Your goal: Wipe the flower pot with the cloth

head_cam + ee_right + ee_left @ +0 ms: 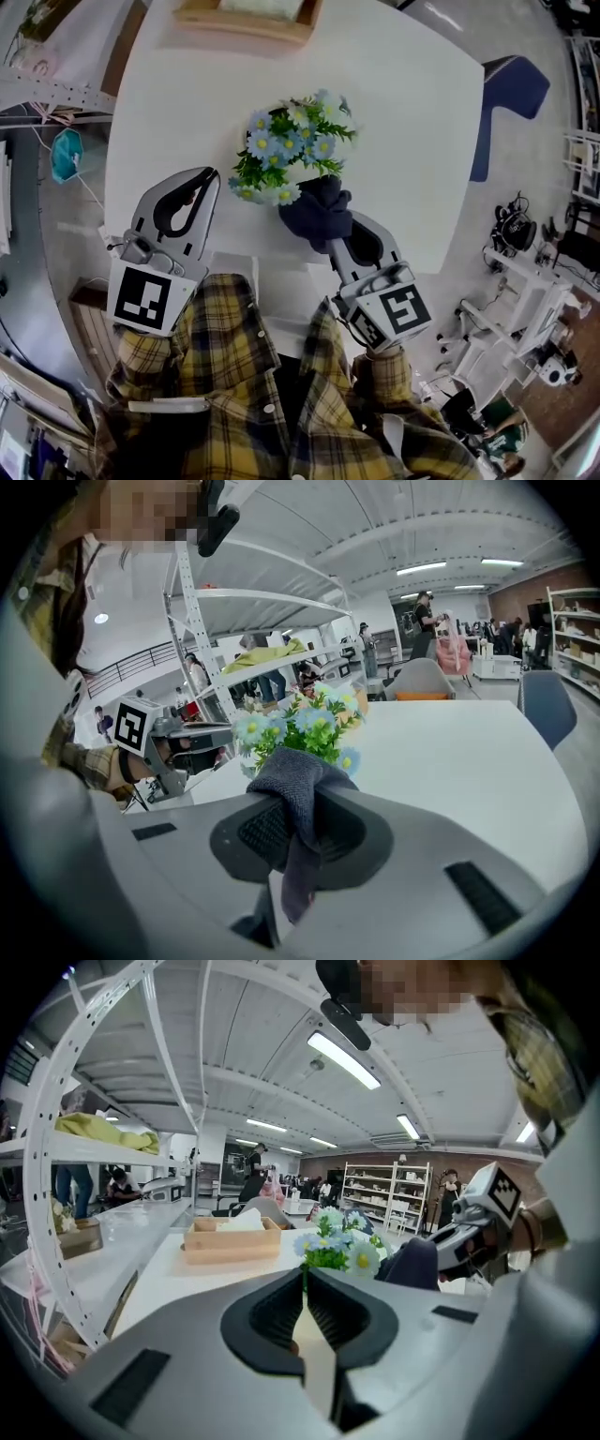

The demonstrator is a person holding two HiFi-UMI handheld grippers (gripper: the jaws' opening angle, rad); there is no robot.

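A bunch of blue and white flowers (291,150) stands in the middle of the white table (403,112); the leaves and the cloth hide the pot itself. My right gripper (339,223) is shut on a dark blue-grey cloth (317,212) that bunches over its tips, just at the near right side of the flowers. In the right gripper view the cloth (298,789) hangs between the jaws with the flowers (300,726) close behind. My left gripper (208,180) is shut with nothing in it, left of the flowers (334,1241) and apart from them.
A wooden tray (246,21) sits at the table's far edge. A blue chair (506,94) stands at the right side of the table. White shelving (84,1129) runs along the left. The table's near edge lies just under both grippers.
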